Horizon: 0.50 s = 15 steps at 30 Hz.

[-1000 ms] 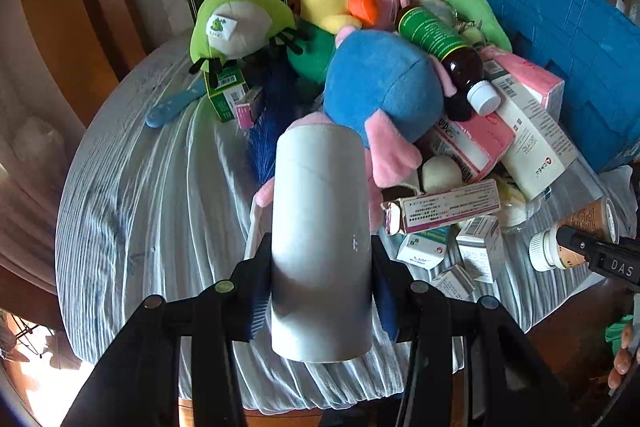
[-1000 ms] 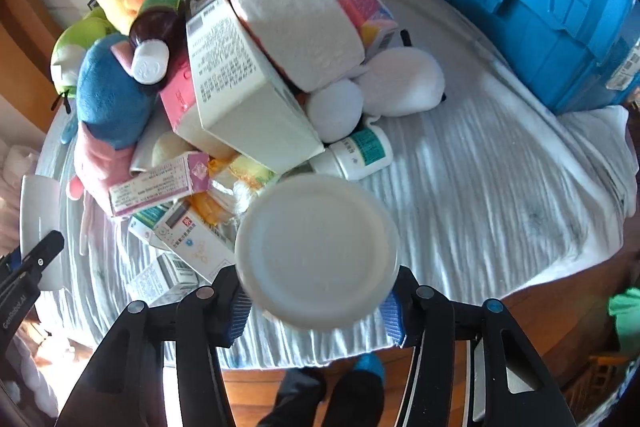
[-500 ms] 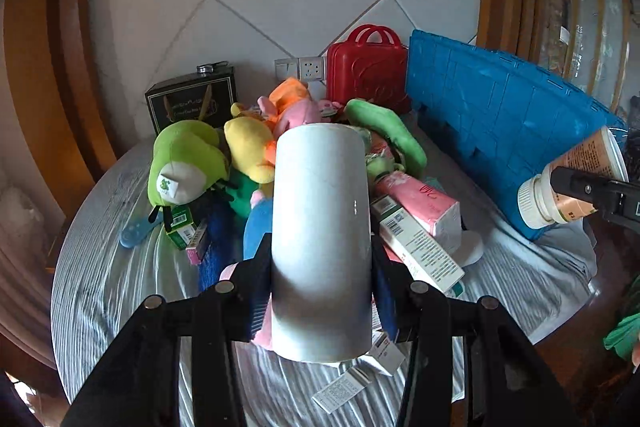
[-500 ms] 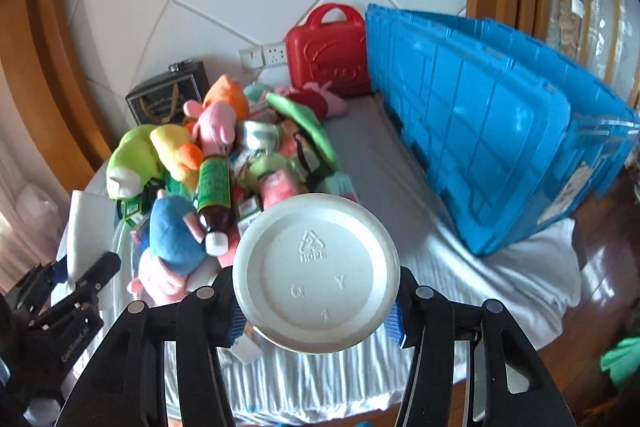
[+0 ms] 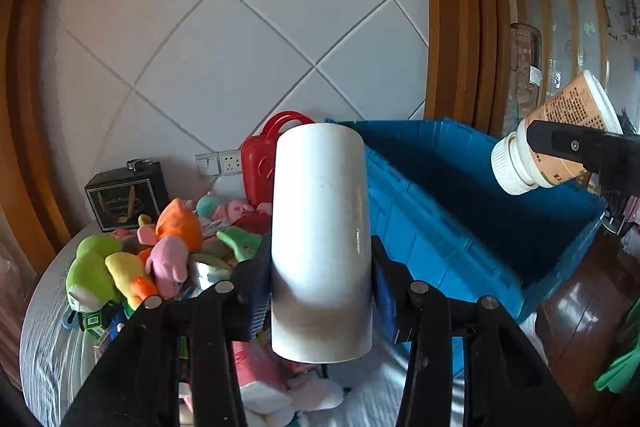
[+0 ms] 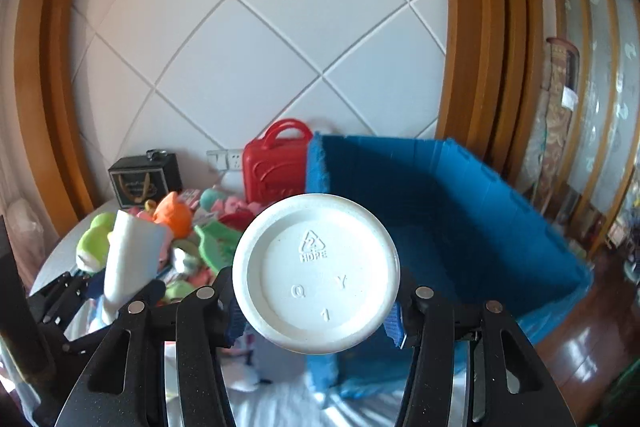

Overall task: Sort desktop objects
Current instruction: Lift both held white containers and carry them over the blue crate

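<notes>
Nearest you, your left claw is clamped across the lower body of a tall white plastic cylinder container, gripped low so it stands upright and most of its length clears the fingers. Your right claw grips a tan-labelled pill bottle with a white screw cap around its middle, cap towards you, which is why its round white base fills the right wrist view.

Both are carried high, probably so they clear the wall of the large open blue plastic crate just ahead, the likely drop point for containers.

Left of the crate, the pile of plush toys lies unsorted on the grey-clothed surface; a red plastic carry case and a black box stand against the tiled wall beyond.
</notes>
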Each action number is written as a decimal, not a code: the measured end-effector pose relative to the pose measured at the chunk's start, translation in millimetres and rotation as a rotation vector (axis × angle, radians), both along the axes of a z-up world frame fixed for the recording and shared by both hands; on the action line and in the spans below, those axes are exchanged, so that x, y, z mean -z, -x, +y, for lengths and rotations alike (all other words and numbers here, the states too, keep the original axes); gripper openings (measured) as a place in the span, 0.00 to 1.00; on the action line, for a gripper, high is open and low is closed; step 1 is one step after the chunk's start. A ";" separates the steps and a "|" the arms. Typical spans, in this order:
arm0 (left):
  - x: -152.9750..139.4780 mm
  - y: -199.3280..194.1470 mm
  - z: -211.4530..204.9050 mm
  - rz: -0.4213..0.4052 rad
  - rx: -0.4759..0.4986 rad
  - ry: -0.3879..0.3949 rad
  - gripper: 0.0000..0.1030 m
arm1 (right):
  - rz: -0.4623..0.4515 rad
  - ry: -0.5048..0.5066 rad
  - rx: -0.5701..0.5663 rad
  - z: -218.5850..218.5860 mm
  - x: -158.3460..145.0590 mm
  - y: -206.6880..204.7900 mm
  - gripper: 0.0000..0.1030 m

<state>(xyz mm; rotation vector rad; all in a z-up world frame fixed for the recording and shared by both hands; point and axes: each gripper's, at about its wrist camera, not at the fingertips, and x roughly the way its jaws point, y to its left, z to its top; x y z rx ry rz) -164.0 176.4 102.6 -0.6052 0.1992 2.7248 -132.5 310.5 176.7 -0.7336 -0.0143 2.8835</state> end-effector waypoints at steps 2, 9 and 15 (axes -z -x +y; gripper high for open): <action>-19.9 9.3 48.2 -0.026 0.026 -0.018 0.42 | -0.006 -0.031 -0.010 42.7 -16.9 12.7 0.51; -55.9 85.9 185.7 -0.223 0.049 -0.015 0.42 | -0.145 -0.123 -0.014 180.2 -29.3 99.3 0.51; 9.5 162.5 265.1 -0.474 -0.022 0.183 0.42 | -0.430 -0.076 -0.034 260.6 47.8 193.6 0.51</action>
